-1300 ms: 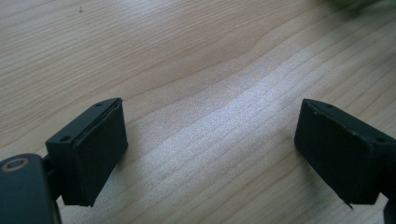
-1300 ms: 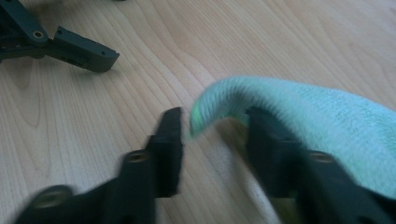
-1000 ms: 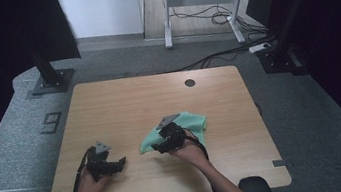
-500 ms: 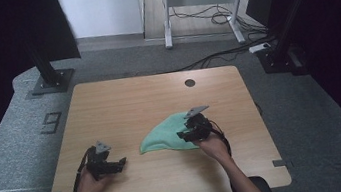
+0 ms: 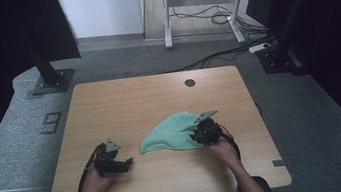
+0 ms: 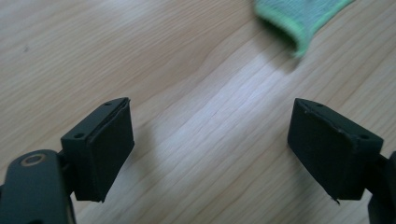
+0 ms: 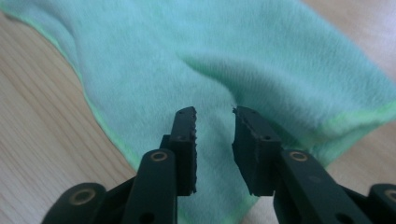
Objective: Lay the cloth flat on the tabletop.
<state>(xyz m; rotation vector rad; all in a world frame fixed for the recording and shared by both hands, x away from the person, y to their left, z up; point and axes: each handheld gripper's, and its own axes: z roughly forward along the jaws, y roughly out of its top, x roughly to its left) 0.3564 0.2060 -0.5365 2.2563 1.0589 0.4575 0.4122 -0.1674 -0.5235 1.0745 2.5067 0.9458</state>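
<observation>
The right tongs (image 7: 214, 122) are closing, not yet gripping, over the green cloth (image 5: 174, 133); the left tongs (image 6: 208, 149) are resting wide open on the table (image 5: 124, 102).

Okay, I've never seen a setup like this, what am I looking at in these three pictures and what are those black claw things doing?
A person sits at a wooden table and holds a hand-operated tool in each hand; each tool ends in two black jaws. The high view comes from a camera above the table, with the person's arms coming in from the bottom. The other two pictures come from small cameras riding on the tools, looking out along their jaws.

On the table lies a green cloth. The left gripper rests over bare wood with its jaws wide apart and nothing between them; a corner of the cloth lies farther ahead. The right gripper is over the cloth's right end. Its jaws have just been closing, but a narrow gap remains, and I cannot tell whether they have pinched the cloth yet.
</observation>
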